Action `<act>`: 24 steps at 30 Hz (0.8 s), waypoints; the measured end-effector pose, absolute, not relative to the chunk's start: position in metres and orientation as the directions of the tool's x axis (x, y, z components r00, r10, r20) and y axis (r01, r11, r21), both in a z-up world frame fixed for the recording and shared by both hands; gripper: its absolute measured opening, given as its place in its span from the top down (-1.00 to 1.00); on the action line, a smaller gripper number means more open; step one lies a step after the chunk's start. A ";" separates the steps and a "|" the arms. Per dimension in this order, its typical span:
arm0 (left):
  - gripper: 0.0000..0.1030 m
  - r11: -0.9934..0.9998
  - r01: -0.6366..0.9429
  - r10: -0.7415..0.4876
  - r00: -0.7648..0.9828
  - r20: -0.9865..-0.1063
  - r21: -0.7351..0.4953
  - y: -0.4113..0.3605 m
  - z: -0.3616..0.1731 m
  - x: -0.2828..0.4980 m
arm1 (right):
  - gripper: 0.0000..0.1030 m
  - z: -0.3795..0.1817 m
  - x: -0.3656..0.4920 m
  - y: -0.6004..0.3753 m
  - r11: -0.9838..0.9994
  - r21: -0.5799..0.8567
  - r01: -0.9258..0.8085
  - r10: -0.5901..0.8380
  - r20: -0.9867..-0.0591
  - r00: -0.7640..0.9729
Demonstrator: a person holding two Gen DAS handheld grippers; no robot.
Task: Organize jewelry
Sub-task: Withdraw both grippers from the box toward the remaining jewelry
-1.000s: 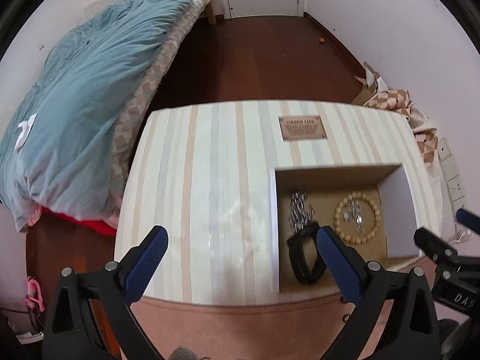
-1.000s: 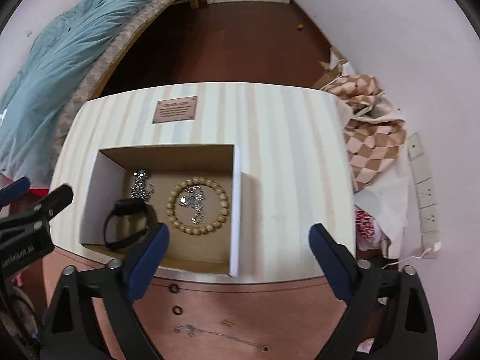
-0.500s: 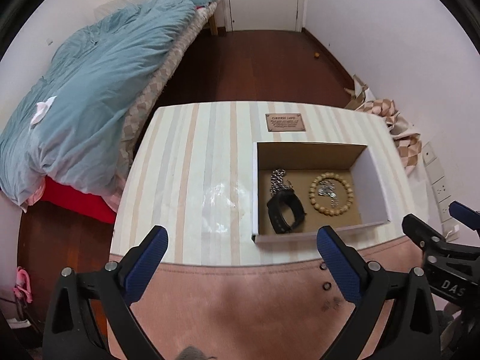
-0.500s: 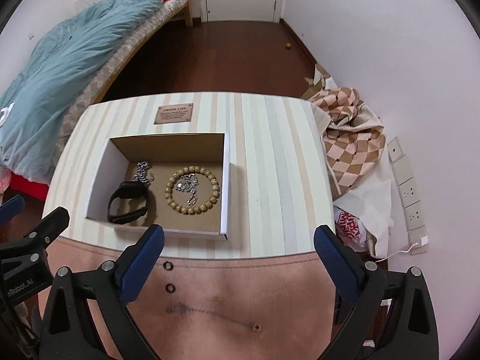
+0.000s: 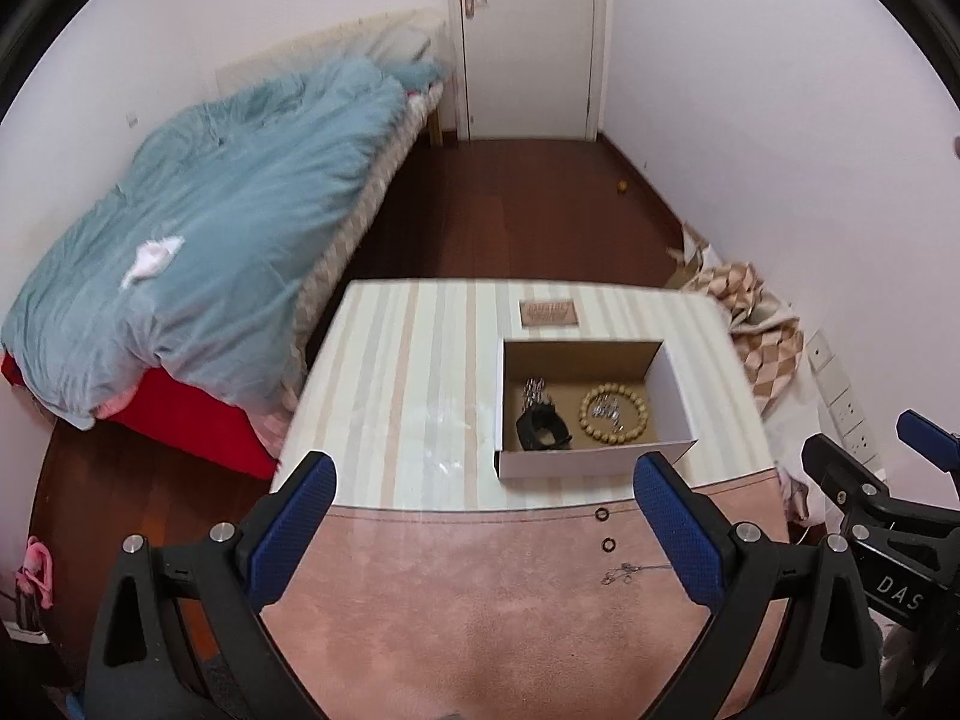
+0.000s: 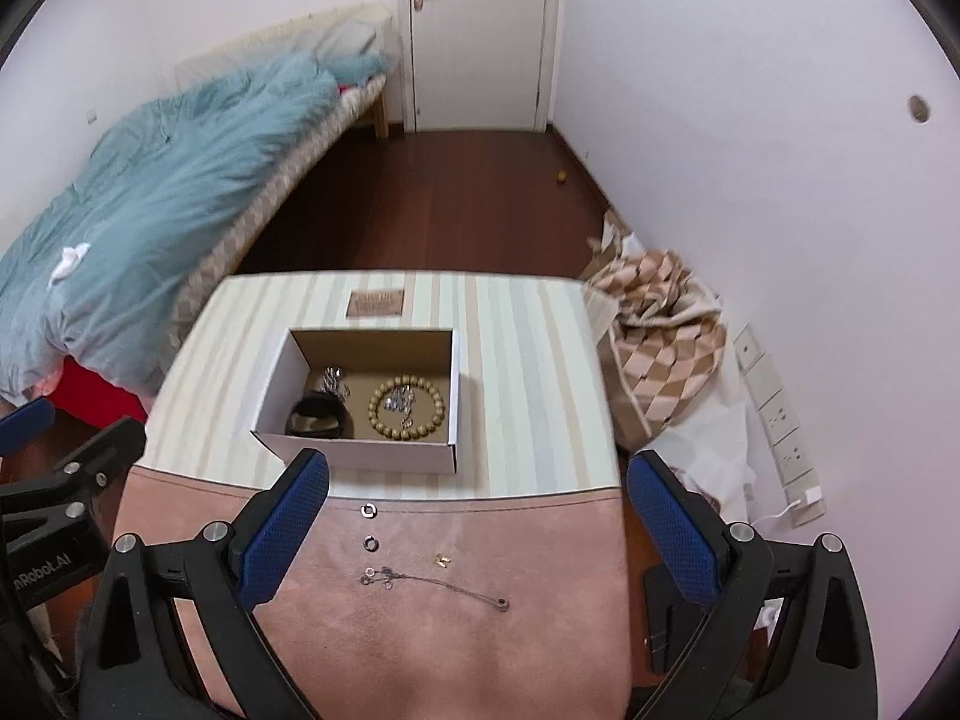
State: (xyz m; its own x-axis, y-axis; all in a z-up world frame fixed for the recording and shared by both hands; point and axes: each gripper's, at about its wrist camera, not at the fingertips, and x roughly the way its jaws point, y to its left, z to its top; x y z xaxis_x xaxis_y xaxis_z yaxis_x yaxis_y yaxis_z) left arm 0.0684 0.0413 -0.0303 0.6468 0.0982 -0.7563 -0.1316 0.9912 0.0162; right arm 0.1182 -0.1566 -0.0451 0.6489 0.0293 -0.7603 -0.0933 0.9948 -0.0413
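Both grippers sit spread wide with nothing between the blue pads: my left gripper and my right gripper hang above the near end of the table, well short of any piece.

Working down by size, I see the striped table first, with a pink suede mat over its near part. On the stripes just past the mat's edge stands the open cardboard box. Inside it lie a wooden bead bracelet with a small silver piece resting within its ring, a black band at the left, and a bunched silver chain behind that.

Loose on the mat are a thin chain necklace, two small rings one behind the other, and a tiny gold piece, probably an earring.

I judge the job part done: some pieces are boxed, the mat items remain. Next I'd lower my right gripper onto a ring or the necklace; each is flat and slight, so the pads must close right at the mat's surface.
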 end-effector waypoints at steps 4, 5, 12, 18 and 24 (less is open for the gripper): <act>-0.97 0.993 -0.121 0.089 0.671 -0.736 0.010 0.039 -0.016 0.050 | -0.96 -0.026 0.099 -0.160 0.995 -0.033 -0.091 0.038 -0.733 0.680; -0.97 0.993 -0.120 0.087 0.675 -0.733 0.008 0.039 -0.014 0.047 | -0.96 -0.020 0.093 -0.161 0.995 -0.032 -0.091 0.040 -0.724 0.688; -0.97 0.994 -0.109 0.067 0.693 -0.718 -0.012 0.034 -0.001 0.022 | -0.96 -0.002 0.068 -0.166 0.996 -0.026 -0.087 0.044 -0.701 0.711; -0.97 0.994 -0.103 0.049 0.701 -0.711 -0.033 0.030 0.006 0.013 | -0.96 0.004 0.059 -0.169 0.996 -0.011 -0.087 0.055 -0.691 0.721; -0.97 0.989 -0.148 0.094 0.692 -0.716 -0.013 0.028 -0.008 0.019 | -0.96 -0.020 0.072 -0.179 0.997 0.025 -0.068 0.064 -0.739 0.671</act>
State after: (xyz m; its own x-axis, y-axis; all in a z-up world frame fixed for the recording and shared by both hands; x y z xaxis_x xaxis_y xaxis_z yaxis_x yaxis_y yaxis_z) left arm 0.0192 0.0275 -0.0078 0.6922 0.0940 -0.7156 -0.1477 0.9889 -0.0129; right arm 0.0716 -0.1792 -0.0204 0.6705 0.0644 -0.7391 -0.0683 0.9974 0.0249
